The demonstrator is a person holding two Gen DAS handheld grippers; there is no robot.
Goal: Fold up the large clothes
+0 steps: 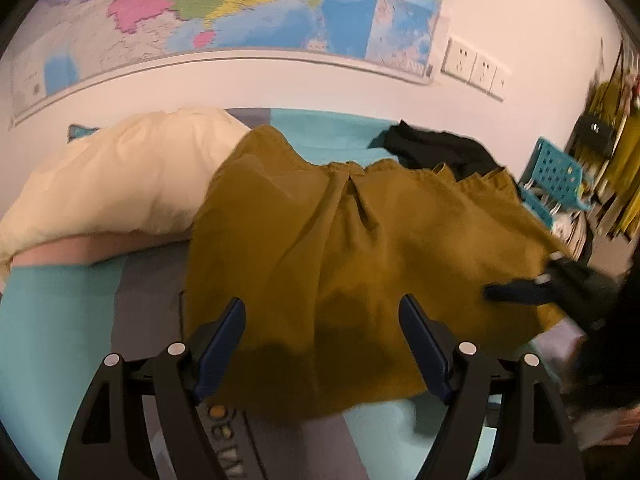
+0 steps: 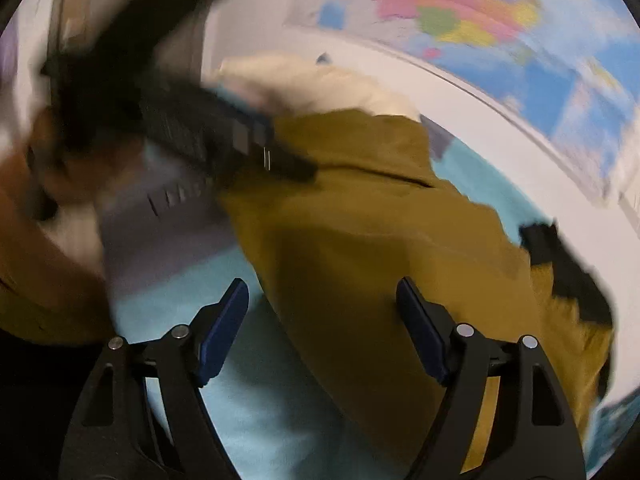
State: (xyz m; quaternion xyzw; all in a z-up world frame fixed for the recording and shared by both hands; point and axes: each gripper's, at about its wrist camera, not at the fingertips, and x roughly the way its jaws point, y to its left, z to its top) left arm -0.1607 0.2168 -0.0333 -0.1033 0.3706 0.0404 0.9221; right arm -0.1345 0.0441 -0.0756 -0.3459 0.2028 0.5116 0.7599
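Both claws gaped wide, holding nothing — left gripper (image 1: 322,350) and right gripper (image 2: 322,330) at lower frame, above the mustard garment (image 1: 360,248) spread mid-frame on the teal bed (image 1: 52,320).

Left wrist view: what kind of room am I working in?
Probably a bedroom: a cream pillow on a teal and grey bedsheet, a colourful wall map, and the mustard-brown garment spread out.

Ahead of the tongs lay a mustard-brown garment (image 1: 360,248) on a turquoise-and-grey sheet (image 1: 52,320); beyond it, a cream pillow (image 1: 120,176), black clothing (image 1: 436,148) and a multicoloured map (image 1: 240,4).
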